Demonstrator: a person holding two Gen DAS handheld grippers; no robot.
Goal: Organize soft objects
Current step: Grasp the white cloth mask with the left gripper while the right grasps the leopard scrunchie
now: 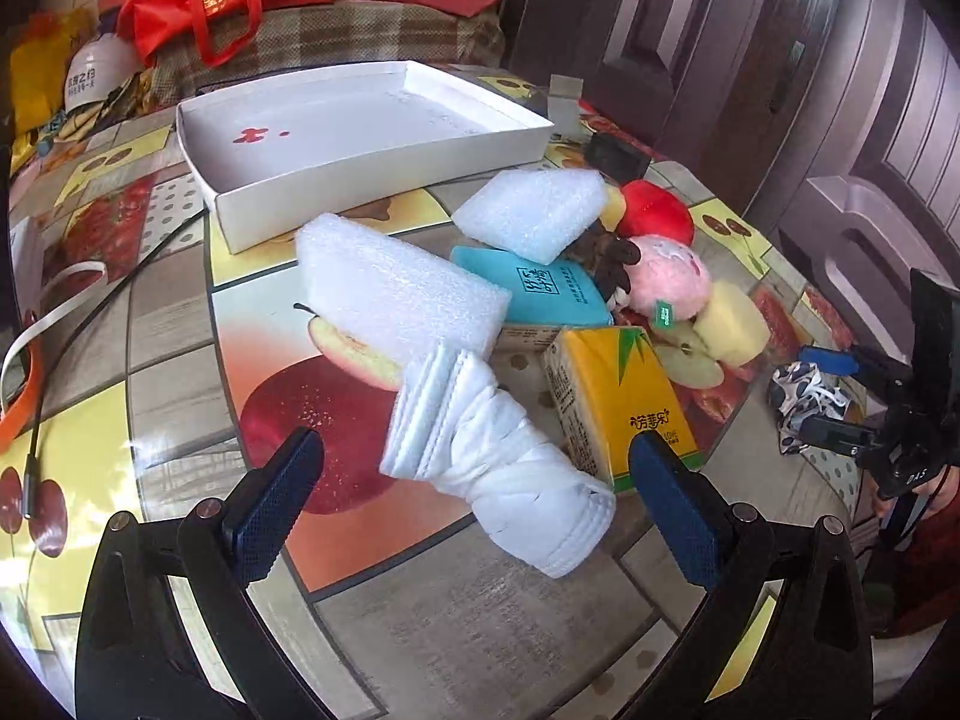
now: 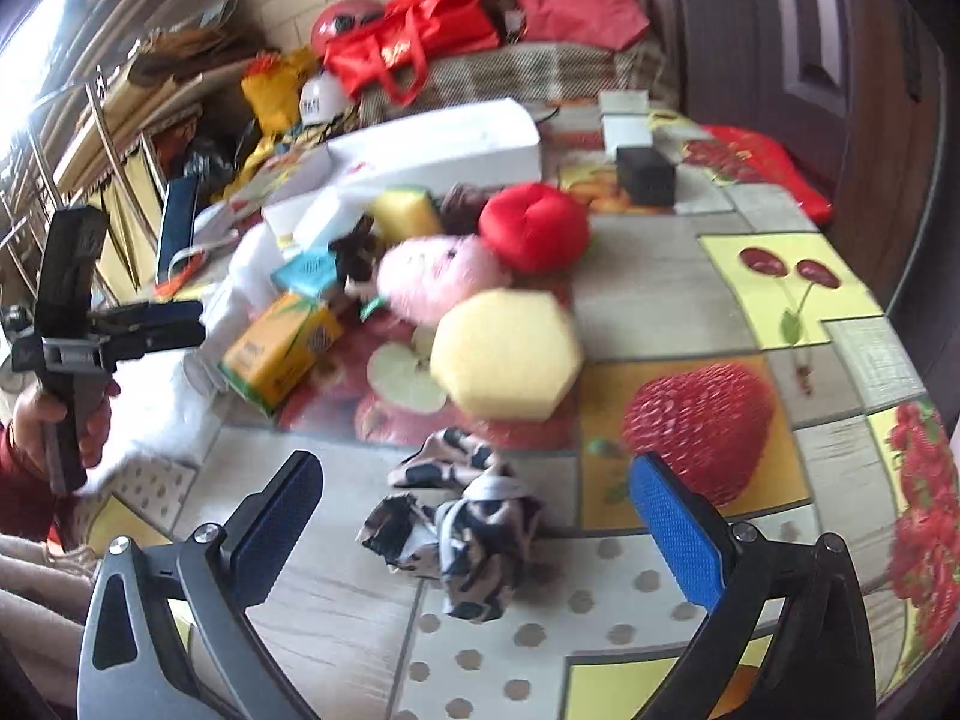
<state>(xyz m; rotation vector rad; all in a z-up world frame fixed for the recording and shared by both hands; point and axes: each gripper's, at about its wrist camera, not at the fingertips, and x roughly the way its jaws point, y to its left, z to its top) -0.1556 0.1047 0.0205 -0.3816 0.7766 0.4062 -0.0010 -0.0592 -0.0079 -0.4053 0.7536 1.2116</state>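
Left wrist: fruit-print tablecloth (image 1: 180,372), white box (image 1: 372,180), dark door (image 1: 750,60) behind.

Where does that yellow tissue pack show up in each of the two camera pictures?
Left wrist view: the yellow tissue pack sits right of centre, just beyond the right fingertip.
Right wrist view: the same pack lies left of centre, tilted.
Shared landmark: the pink plush toy, close beside the pack in both.

Right wrist view motion-blurred: sponge (image 2: 507,354) and pink plush (image 2: 441,285) edges soft, carton (image 2: 279,348) print unreadable. Left view: brown plush (image 1: 609,261) mostly behind foam block (image 1: 531,213); teal pack (image 1: 540,294) partly covered.
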